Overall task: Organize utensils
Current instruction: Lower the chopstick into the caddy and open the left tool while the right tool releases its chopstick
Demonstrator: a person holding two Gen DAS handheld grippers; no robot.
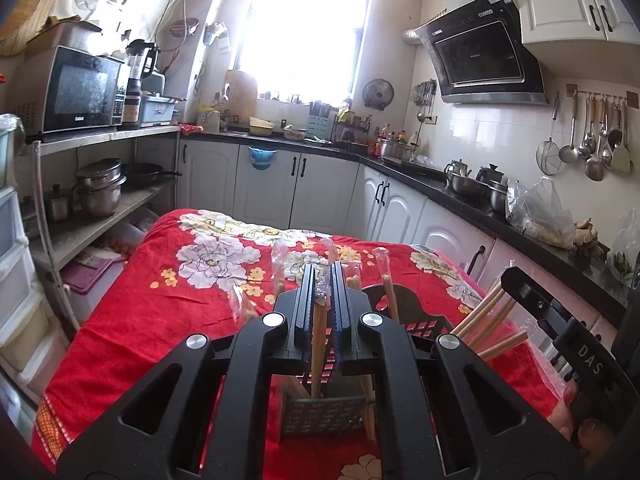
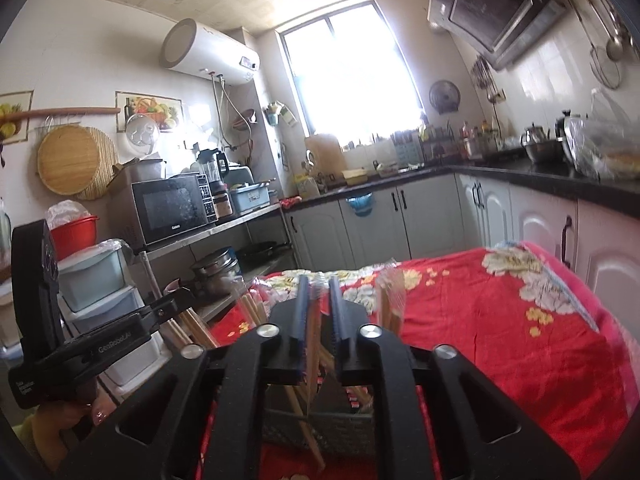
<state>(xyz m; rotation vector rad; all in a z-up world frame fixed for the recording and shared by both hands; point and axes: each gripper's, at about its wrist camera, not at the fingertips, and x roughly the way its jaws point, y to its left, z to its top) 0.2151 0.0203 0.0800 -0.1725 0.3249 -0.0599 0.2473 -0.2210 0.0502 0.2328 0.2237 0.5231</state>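
chopsticks [image 1: 318, 344] — upright in basket [image 1: 324, 418]

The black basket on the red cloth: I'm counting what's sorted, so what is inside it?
Several wrapped wooden chopsticks stand inside the black basket. The left claw hides its middle, so no exact count.

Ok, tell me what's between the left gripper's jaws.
Plastic-wrapped wooden chopsticks, pinched by the shut left gripper and reaching down into the black basket. The left wrist view shows it.
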